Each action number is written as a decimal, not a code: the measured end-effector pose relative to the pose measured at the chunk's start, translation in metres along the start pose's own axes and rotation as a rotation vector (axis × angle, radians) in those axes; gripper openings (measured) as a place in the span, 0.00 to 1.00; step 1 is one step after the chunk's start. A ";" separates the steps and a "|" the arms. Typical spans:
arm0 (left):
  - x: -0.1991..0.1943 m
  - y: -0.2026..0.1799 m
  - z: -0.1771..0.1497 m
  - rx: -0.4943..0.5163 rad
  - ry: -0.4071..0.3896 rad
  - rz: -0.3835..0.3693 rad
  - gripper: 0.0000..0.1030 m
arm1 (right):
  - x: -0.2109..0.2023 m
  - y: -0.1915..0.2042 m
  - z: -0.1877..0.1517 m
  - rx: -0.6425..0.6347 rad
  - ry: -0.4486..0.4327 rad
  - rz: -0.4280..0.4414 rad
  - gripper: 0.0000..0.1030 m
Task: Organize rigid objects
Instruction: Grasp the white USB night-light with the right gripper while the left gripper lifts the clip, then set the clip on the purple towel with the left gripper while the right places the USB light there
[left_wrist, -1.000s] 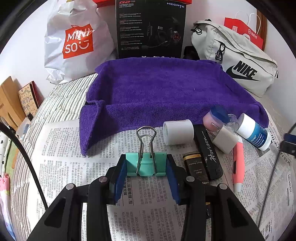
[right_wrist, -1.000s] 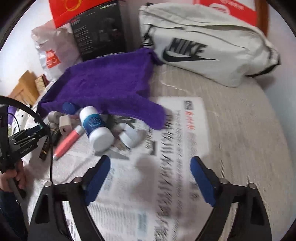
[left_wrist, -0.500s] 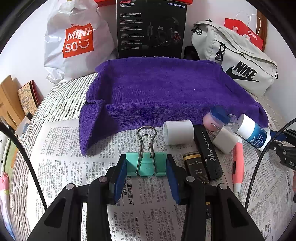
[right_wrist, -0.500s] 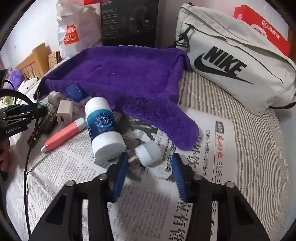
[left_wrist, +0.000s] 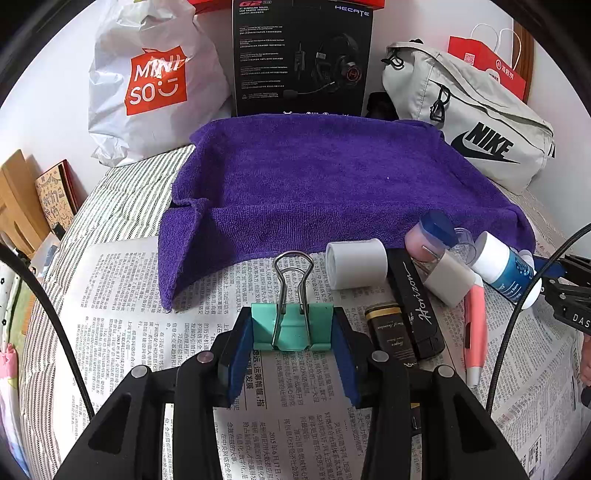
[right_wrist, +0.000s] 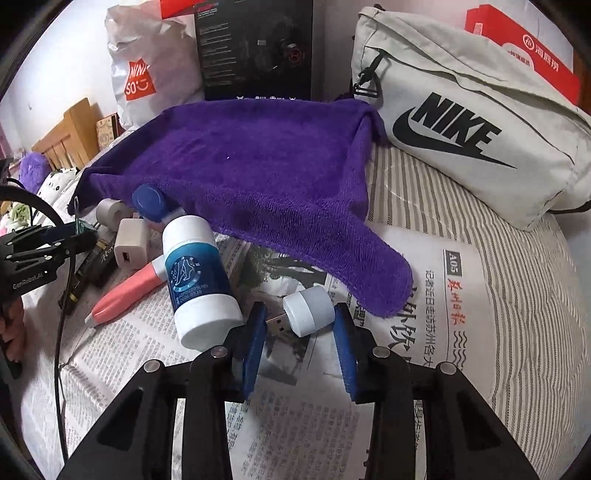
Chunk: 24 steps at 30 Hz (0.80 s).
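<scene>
My left gripper (left_wrist: 291, 328) clamps the stiff teal metal binder clip (left_wrist: 291, 326) over the newspaper (left_wrist: 125, 295). My right gripper (right_wrist: 300, 328) brackets the light, slippery white-capped USB plug (right_wrist: 304, 311); I'd pinch its cap, though contact is unclear.

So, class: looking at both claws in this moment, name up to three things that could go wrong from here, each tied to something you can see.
1. The right claw brackets the small white USB plug lying askew, its metal connector toward the left finger; closing may twist or squirt it out.
2. The blue-and-white bottle lies against that left finger, so it could get nudged and roll.
3. The left claw grips the green binder clip by its smooth sides; it may slip.
</scene>
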<state>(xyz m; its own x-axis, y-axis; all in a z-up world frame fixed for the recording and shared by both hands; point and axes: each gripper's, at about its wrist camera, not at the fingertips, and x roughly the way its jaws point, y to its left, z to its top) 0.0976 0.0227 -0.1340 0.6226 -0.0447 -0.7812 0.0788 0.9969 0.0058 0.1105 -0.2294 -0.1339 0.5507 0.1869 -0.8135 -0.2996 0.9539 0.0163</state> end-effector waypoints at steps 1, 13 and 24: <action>0.000 0.000 0.000 -0.001 0.000 -0.001 0.38 | 0.000 -0.001 0.000 0.005 0.002 0.005 0.35; -0.009 0.009 -0.001 -0.018 0.039 -0.021 0.38 | -0.019 -0.022 -0.001 0.111 0.018 0.026 0.35; -0.039 0.027 0.010 -0.083 -0.011 -0.064 0.38 | -0.038 -0.020 0.023 0.093 -0.032 0.039 0.35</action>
<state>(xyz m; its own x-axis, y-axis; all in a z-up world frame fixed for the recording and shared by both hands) 0.0835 0.0509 -0.0969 0.6270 -0.1087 -0.7714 0.0541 0.9939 -0.0961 0.1136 -0.2502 -0.0903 0.5649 0.2298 -0.7925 -0.2486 0.9632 0.1021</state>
